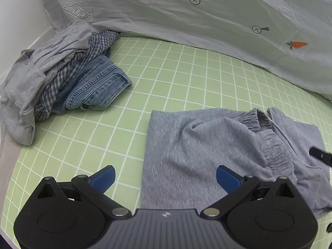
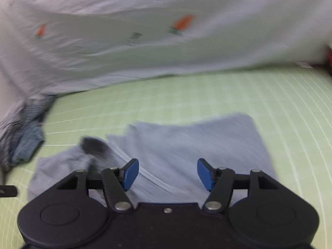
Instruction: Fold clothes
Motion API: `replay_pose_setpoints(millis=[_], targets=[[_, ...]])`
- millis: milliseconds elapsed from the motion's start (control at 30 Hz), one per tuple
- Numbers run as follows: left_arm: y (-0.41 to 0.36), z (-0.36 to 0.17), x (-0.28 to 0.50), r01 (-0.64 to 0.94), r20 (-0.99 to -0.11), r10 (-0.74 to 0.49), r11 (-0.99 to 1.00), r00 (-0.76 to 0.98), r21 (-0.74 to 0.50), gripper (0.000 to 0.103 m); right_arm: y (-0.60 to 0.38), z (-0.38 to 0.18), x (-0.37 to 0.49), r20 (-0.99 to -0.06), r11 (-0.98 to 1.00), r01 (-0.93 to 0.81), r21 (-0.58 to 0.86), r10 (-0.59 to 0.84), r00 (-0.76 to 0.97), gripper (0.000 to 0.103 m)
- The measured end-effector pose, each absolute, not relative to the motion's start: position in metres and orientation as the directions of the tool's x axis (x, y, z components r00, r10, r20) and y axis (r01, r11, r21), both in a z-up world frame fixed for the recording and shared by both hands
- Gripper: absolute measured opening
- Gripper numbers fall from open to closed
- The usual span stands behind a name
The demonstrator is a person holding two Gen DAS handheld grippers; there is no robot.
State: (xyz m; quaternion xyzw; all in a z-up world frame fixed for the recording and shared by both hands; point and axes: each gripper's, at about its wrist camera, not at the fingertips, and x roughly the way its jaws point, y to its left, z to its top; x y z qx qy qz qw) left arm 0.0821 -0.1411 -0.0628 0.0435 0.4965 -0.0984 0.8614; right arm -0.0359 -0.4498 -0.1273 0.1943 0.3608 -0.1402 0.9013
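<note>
Our green gridded sheet [image 1: 176,78] under grey sweatpants [image 1: 207,149], carrot-print duvet [image 1: 186,20] behind; both jaws open, empty.

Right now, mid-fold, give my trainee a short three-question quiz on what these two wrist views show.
1. True or false: the left claw is shut on the grey sweatpants.
2. Multiple choice: the denim piece lies
A) alone in the middle of the green grid mat
B) in a pile with a checked garment and a grey garment
C) on top of the sweatpants
3. Fill in: the orange motif printed on the white sheet behind the mat is a ____.

Key: 1 false, both claws stand open over the sweatpants, holding nothing; 2 B; 3 carrot.
</note>
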Motion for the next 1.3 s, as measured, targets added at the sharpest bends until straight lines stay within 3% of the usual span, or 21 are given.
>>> replay_pose_setpoints(millis=[100, 233, 300, 367, 600, 700, 733, 833, 1000, 1133, 1300], targets=[[-0.142, -0.060, 0.070, 0.236, -0.861, -0.141, 0.972, 0.489, -0.026, 0.102, -0.465, -0.139, -0.060, -0.713, 0.817, 0.455, 0.353, -0.080, 0.696, 0.063], [-0.139, -0.057, 0.056, 0.252, -0.862, -0.154, 0.967, 0.484, -0.031, 0.102, -0.455, -0.148, -0.066, -0.735, 0.823, 0.441, 0.357, -0.044, 0.677, 0.065], [-0.137, -0.055, 0.049, 0.257, -0.861, -0.154, 0.966, 0.484, -0.029, 0.102, -0.449, -0.151, -0.065, -0.732, 0.835, 0.414, 0.363, -0.020, 0.681, 0.054], [-0.134, -0.054, 0.041, 0.262, -0.862, -0.155, 0.965, 0.483, -0.027, 0.102, -0.444, -0.152, -0.064, -0.724, 0.844, 0.381, 0.377, 0.012, 0.689, 0.008], [-0.123, -0.055, 0.019, 0.253, -0.871, -0.143, 0.967, 0.470, -0.023, 0.102, -0.395, -0.137, -0.077, -0.717, 0.914, 0.191, 0.357, 0.136, 0.684, 0.008], [-0.118, -0.055, 0.007, 0.257, -0.877, -0.138, 0.966, 0.461, -0.017, 0.102, -0.394, -0.128, -0.090, -0.698, 0.897, 0.192, 0.398, 0.160, 0.698, 0.011], [-0.117, -0.056, 0.003, 0.261, -0.879, -0.137, 0.965, 0.457, -0.014, 0.102, -0.395, -0.125, -0.094, -0.688, 0.886, 0.201, 0.417, 0.163, 0.707, 0.016], [-0.113, -0.058, -0.007, 0.274, -0.890, -0.127, 0.962, 0.438, -0.002, 0.102, -0.410, -0.112, -0.105, -0.646, 0.847, 0.275, 0.456, 0.102, 0.756, 0.046], [-0.109, -0.055, -0.017, 0.290, -0.898, -0.120, 0.957, 0.423, 0.008, 0.102, -0.427, -0.116, -0.085, -0.726, 0.849, 0.424, 0.315, -0.072, 0.684, 0.050], [-0.109, -0.046, -0.018, 0.295, -0.889, -0.118, 0.955, 0.442, 0.021, 0.102, -0.420, -0.142, -0.067, -0.812, 0.861, 0.459, 0.218, -0.100, 0.574, 0.057], [-0.113, -0.027, -0.008, 0.289, -0.871, -0.102, 0.956, 0.481, 0.048, 0.102, -0.391, -0.137, -0.075, -0.847, 0.905, 0.412, 0.106, -0.134, 0.514, 0.074]])
